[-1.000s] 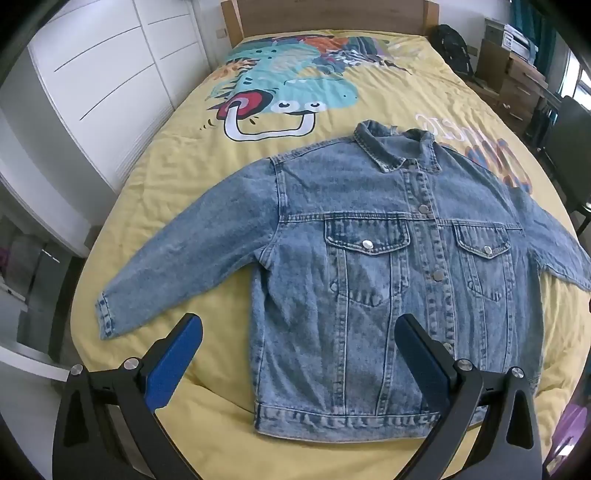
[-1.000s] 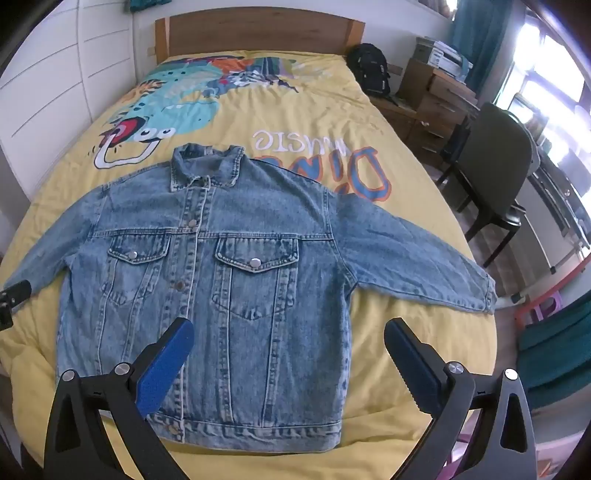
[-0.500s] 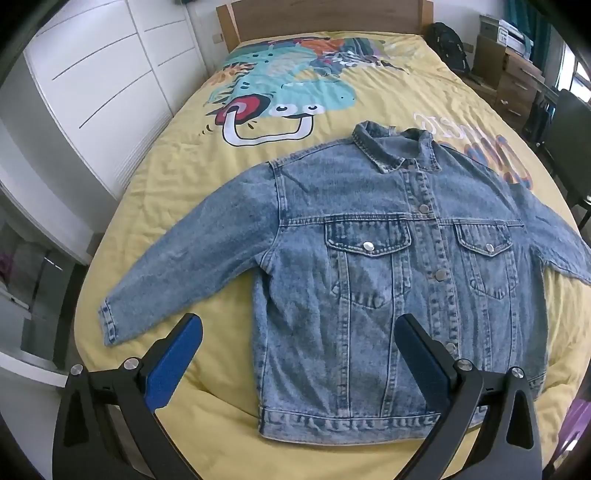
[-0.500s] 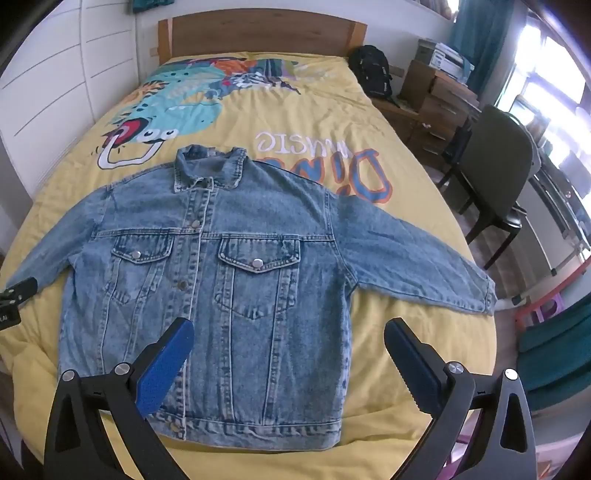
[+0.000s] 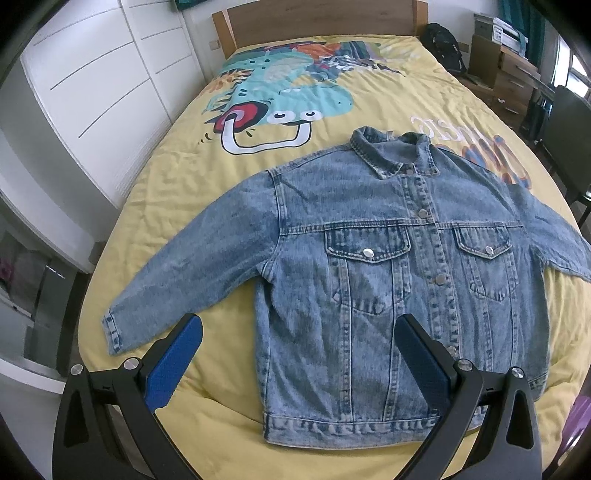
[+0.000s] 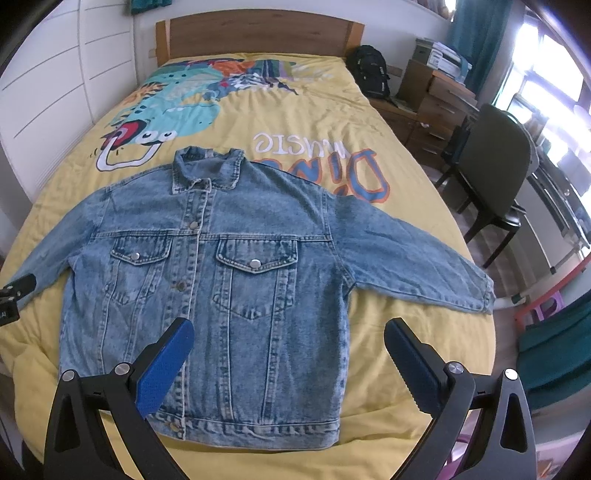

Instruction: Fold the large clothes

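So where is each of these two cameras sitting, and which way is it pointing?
Left wrist: rides on the left tongs, above the foot of the bed, looking toward the headboard over the jacket and its left sleeve; both blue fingers show, open.
Right wrist: rides on the right tongs, same direction, over the jacket's right sleeve and a chair; its fingers show open, and a bit of the left tongs shows at the left edge.
Shared: jacket, bed, headboard.
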`<state>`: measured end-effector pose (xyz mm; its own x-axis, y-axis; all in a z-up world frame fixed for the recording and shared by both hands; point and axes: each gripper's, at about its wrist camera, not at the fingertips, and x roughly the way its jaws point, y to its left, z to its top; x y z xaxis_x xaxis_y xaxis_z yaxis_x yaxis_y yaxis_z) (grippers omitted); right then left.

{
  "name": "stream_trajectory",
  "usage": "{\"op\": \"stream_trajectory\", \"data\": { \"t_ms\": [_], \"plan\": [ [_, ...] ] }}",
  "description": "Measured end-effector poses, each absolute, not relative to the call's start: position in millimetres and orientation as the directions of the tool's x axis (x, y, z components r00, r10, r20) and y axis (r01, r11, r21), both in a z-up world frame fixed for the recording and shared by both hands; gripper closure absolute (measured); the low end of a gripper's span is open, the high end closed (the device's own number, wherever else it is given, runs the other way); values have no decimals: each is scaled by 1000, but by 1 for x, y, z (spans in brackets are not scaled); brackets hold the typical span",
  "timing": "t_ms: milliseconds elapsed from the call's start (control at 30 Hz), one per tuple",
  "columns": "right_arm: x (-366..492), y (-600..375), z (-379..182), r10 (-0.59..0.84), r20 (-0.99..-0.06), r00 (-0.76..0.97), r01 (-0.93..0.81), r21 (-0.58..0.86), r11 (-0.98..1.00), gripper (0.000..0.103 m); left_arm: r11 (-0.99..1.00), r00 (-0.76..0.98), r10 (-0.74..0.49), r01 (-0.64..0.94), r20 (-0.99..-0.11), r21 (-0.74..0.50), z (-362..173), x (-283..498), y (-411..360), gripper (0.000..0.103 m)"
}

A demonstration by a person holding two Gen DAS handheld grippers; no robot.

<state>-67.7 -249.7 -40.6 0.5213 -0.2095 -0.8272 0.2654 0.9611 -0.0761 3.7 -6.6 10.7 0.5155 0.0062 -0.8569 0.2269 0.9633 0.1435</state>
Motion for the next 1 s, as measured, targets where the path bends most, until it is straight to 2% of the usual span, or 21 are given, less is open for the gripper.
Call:
{"op": "stream_trajectory", "data": {
  "t_ms": [1000],
  "plan": [
    [-70, -256, -47, -212, -837, 504, 252, -93, 963, 0, 957, 521, 28, 232, -853, 173, 5, 3, -7, 1]
  ]
}}
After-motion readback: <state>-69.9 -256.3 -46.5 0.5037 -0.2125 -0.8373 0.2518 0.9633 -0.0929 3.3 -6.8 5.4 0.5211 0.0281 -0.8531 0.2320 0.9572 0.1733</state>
